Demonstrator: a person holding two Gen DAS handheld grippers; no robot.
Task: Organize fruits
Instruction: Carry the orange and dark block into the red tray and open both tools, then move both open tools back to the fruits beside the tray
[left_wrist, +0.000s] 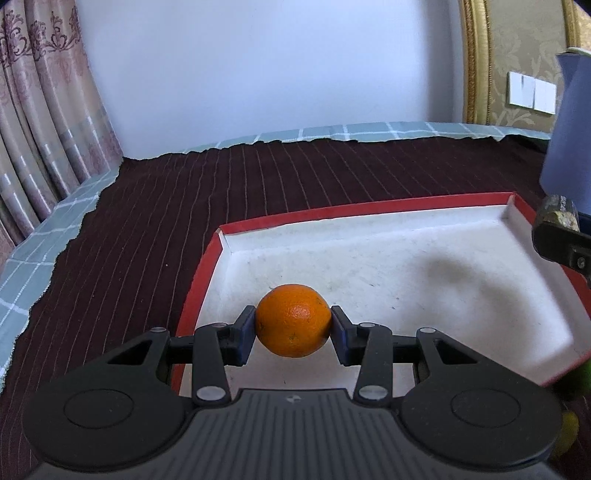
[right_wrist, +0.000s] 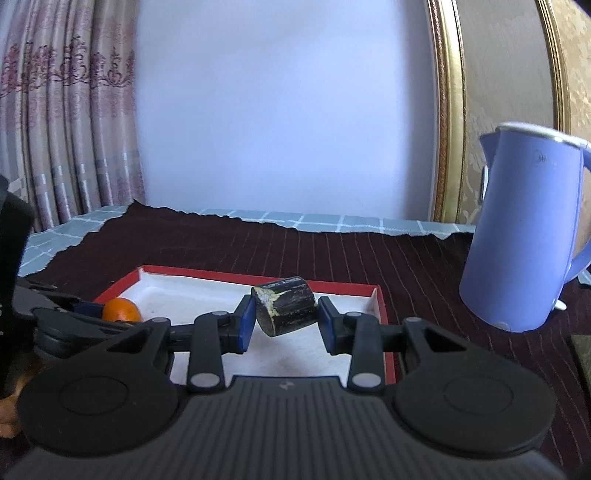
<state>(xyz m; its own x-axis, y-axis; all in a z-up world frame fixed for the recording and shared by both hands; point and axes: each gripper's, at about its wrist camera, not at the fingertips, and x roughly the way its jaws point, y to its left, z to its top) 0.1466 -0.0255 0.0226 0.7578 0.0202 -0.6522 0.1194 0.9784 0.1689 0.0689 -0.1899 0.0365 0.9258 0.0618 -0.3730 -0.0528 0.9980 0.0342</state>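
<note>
Left wrist view, nearest: the left gripper (left_wrist: 293, 328), black with blue pads, is clenched on a round orange fruit (left_wrist: 293, 320), one pad against each side. The fruit sits between the fingertips, over the near left part of a shallow red-rimmed tray with a white floor (left_wrist: 369, 216); whether it touches the floor cannot be told. At the lower right edge, a green rounded thing (left_wrist: 583, 373) and a yellowish one (left_wrist: 569, 432) just outside the tray are cut off by the frame and too partial to identify. At the right edge, above the tray's right rim, the tip of the right gripper enters with its dark load, mostly cut off.

Right wrist view, nearest: the right gripper (right_wrist: 286, 319) grasps a dark, short cylindrical piece with a pale, flaky cut end (right_wrist: 286, 310), tilted between the blue pads; what fruit it is cannot be made out. It is held over the tray's right half. To the left, the left gripper and its orange fruit show partly, hidden behind black linkage.

Farther: the tray rests on a dark maroon striped cloth (left_wrist: 184, 192). On the cloth to the right stands a lavender plastic kettle (right_wrist: 524, 229), upright, apart from the tray. Beyond lie a pale green checked cover (right_wrist: 332, 219), a white wall, patterned curtains (right_wrist: 66, 110) on the left and a gilt frame (right_wrist: 448, 110) on the right.
</note>
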